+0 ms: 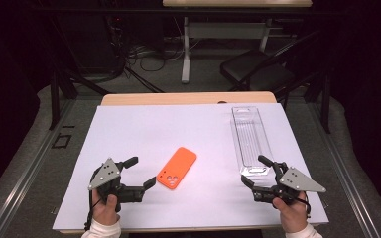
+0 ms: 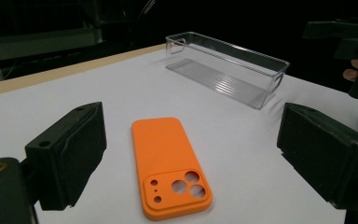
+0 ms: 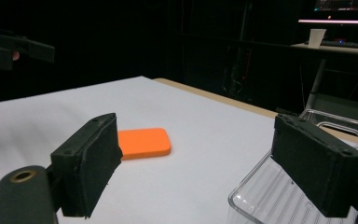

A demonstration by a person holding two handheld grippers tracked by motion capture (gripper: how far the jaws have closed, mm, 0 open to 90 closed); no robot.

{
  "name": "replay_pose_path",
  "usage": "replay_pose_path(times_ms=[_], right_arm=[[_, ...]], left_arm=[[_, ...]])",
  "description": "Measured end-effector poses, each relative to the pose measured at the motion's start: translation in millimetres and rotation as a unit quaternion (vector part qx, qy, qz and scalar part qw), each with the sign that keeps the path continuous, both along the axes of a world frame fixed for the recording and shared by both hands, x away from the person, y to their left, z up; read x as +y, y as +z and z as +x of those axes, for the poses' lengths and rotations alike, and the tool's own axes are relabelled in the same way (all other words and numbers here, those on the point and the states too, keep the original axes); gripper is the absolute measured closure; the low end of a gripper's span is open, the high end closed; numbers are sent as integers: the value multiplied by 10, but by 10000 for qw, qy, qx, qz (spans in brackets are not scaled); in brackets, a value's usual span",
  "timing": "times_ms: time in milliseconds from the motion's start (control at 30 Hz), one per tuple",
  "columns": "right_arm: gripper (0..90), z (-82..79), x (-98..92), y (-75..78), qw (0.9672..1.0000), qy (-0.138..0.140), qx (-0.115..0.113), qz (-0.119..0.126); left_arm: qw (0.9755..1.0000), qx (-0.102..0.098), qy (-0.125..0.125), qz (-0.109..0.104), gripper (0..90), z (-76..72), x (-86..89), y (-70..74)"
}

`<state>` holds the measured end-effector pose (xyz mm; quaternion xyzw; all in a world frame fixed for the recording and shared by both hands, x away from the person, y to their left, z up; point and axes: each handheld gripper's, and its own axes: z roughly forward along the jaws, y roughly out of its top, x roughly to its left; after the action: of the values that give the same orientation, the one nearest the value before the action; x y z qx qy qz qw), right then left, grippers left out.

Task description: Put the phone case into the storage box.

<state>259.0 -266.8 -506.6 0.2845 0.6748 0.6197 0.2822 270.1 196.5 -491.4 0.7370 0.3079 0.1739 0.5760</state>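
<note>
Tray (image 1: 250,141) of clear plastic lies lengthwise on the right of the white table (image 1: 129,134), with nothing in it. My right fingers (image 1: 254,170) stand wide apart at its near end, gripping nothing. My left fingers (image 1: 141,172) also gape, pointing at the orange phone case (image 1: 176,167), which lies camera cut-outs up just beyond them, untouched. Both my hands rest low at the table's near edge.

Middle of the frame: a bright orange phone case (image 1: 176,168). Upper right: a clear box (image 1: 251,137), its floor ribbed with fine parallel lines. A white sheet (image 1: 144,134) covers the pale wooden counter (image 1: 178,98). Each hand-held gripper is black with a grey plate.
</note>
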Motion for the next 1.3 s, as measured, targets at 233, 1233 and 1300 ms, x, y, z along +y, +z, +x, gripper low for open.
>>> replay_pose_path(times_ms=[233, 1233, 1300], right_arm=[[146, 10, -12, -22, 9999, 77, 57, 45], [146, 31, 40, -34, 9997, -99, 109, -217], [146, 37, 54, -39, 9997, -101, 115, -208]], left_arm=[[9999, 0, 48, 99, 82, -8, -26, 7], [9931, 1126, 213, 262, 3, 170, -155, 23], [9915, 1225, 280, 325, 3, 189, -190, 36]])
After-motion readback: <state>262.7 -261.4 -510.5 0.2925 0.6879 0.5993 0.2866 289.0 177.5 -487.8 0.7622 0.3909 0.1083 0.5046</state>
